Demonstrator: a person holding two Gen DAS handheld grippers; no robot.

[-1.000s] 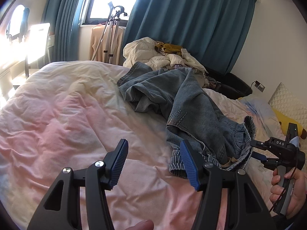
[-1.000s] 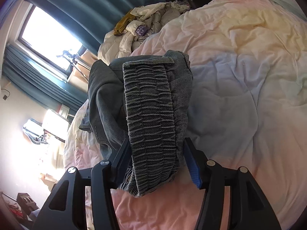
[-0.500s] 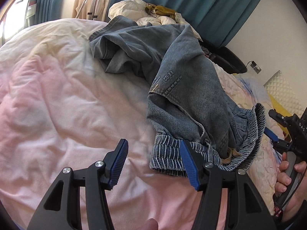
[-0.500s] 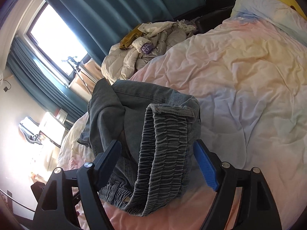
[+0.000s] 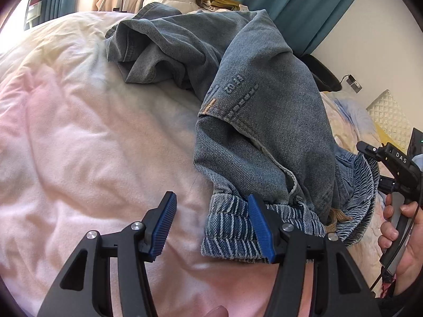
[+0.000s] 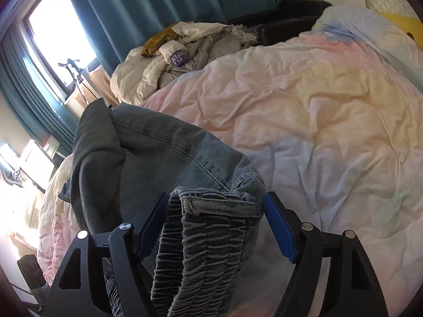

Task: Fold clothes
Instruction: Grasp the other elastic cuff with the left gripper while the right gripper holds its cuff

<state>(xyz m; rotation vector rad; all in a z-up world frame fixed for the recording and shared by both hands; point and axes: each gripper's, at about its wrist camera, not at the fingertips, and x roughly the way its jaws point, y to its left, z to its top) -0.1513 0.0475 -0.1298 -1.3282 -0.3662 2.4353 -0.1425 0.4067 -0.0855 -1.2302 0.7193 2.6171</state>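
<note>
Blue jeans [image 5: 264, 105] lie crumpled on the pink duvet [image 5: 79, 132]. My left gripper [image 5: 211, 227] hangs open just above the duvet, and the near corner of the elastic waistband [image 5: 230, 227] lies between its jaws, untouched by the pads. In the right wrist view, the other end of the waistband [image 6: 206, 237] drapes between the jaws of my right gripper [image 6: 216, 227]. These jaws are closing, with a gap left at the right pad. The rest of the jeans [image 6: 158, 158] trails away to the left. A hand [image 5: 404, 237] holds the right tool's handle.
A heap of pale clothes [image 6: 185, 52] lies at the bed's far edge, before teal curtains [image 6: 158, 0]. A black armchair [image 6: 290, 18] stands beside it and a tripod [image 6: 76, 71] by the window. A quilted pillow [image 5: 391, 116] sits at the head of the bed.
My left gripper has dropped and moved in toward the waistband corner, still open. My right gripper's jaws, which pressed the waistband a second ago, have spread apart, and the fabric hangs loose between them.
</note>
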